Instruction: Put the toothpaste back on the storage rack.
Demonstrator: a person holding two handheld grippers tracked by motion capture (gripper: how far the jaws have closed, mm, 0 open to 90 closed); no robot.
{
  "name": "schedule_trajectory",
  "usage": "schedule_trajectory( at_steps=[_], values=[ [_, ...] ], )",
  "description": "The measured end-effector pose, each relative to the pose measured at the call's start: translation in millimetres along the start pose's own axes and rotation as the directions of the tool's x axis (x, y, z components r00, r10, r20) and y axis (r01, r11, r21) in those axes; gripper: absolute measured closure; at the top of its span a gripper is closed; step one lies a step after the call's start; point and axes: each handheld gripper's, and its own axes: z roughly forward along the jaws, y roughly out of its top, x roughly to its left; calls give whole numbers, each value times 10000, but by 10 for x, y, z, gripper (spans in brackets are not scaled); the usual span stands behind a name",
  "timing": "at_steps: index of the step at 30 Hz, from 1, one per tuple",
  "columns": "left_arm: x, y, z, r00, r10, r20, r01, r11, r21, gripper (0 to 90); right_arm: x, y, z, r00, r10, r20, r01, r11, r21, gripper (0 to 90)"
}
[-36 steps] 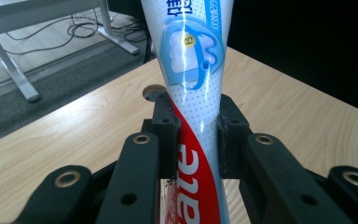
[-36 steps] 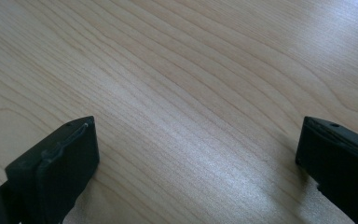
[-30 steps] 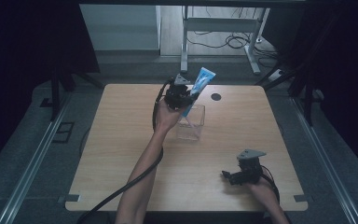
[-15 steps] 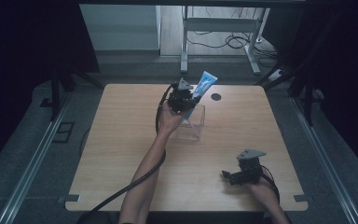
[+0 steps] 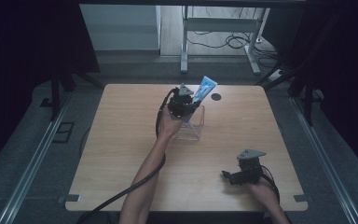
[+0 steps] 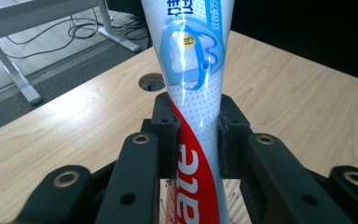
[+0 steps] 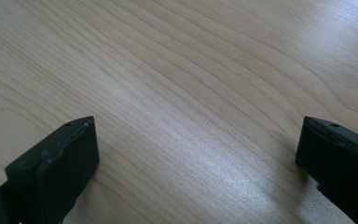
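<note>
the left gripper [image 5: 189,103] pinches a toothpaste tube [image 5: 204,91] above the clear container [image 5: 192,127]; next likely lowering it in. right gripper [image 5: 230,175] rests spread.

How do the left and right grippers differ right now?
The left gripper is shut on the toothpaste tube, while the right gripper is open and holds nothing. The left is raised at the clear container mid-table; the right sits low near the table's front edge. Both are hand-held.

Clear box [image 5: 193,127] mid-table, toothpaste tube [image 5: 200,95] slanting above it; bare tabletop [image 5: 121,140] around both.
</note>
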Motion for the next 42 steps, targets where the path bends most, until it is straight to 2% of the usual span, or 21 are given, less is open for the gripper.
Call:
schedule_trajectory(
  at_steps=[8,15,27,33,37,42],
  values=[
    [-28,-74,49,9996,255,-111,-252,9994,239,726,1,0,0,10000,9,-5,-9,10000,14,0],
    [-59,-114,73,9976,681,-128,-675,9969,413,720,1,0,0,10000,8,-4,-8,10000,15,0],
    [-60,-155,69,9974,719,70,-722,9956,593,707,1,0,-1,10000,11,-2,-11,10000,13,0],
    [-83,-172,70,9959,903,56,-904,9918,907,698,1,0,0,10000,7,-2,-7,10000,14,0],
    [-83,-163,44,9955,936,159,-947,9913,916,675,1,0,0,10000,11,1,-11,10000,13,0],
    [-92,-157,20,9933,1127,260,-1150,9864,1172,658,1,0,-1,10000,9,1,-9,10000,14,0]
  ],
)
